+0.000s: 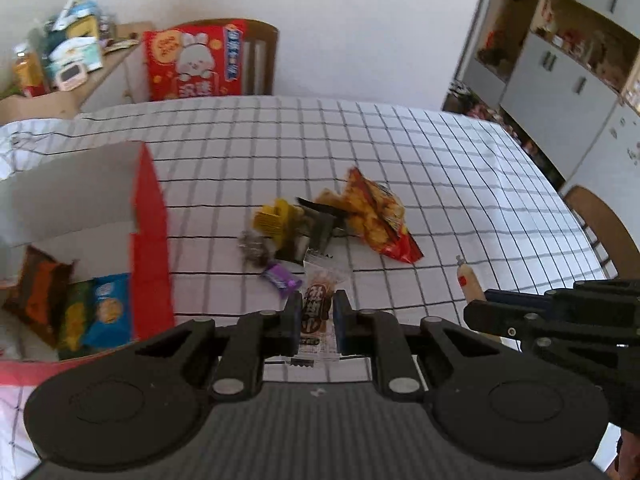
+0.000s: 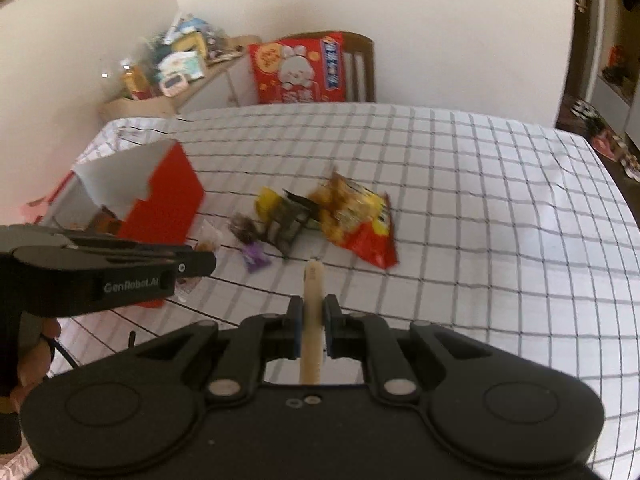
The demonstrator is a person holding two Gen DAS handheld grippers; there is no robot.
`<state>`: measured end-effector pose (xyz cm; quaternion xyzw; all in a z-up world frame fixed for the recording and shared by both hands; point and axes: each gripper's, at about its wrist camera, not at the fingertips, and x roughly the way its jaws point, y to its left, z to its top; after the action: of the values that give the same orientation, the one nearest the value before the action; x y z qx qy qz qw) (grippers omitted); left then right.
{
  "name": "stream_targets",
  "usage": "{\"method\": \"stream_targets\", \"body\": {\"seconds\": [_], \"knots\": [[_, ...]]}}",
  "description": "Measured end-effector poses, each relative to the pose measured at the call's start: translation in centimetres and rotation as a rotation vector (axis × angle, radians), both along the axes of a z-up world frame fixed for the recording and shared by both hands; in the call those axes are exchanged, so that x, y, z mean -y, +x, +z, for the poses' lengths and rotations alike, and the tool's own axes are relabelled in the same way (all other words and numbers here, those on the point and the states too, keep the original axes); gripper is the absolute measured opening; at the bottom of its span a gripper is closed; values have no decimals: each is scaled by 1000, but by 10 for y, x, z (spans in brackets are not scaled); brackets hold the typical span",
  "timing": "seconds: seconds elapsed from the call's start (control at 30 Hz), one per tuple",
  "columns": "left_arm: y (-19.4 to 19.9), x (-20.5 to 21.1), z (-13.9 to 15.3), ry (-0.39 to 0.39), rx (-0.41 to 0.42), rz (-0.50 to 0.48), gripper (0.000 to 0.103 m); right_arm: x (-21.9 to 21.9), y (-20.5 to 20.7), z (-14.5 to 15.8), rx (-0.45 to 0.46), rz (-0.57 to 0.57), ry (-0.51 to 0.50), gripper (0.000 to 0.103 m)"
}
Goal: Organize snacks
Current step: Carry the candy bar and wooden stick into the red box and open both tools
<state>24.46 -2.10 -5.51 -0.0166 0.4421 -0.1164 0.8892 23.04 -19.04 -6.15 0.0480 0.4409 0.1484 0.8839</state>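
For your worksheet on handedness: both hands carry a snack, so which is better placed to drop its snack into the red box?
Probably left: the left gripper, jaws shut on the clear-wrapped snack, is beside the red box; the right gripper is farther off.

left wrist: looks down, near | right wrist: same | shared: snack pile on checked table
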Motion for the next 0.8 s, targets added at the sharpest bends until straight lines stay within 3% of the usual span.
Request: {"method": "stream_targets", "body": {"seconds": [0.47,0.8], "knots": [[-18,-83,40,-13,73,158,16,-87,23,43,80,169,44,8],[-16,-140,47,6,94,234,16,-152,44,54,87,242,58,8]]}}
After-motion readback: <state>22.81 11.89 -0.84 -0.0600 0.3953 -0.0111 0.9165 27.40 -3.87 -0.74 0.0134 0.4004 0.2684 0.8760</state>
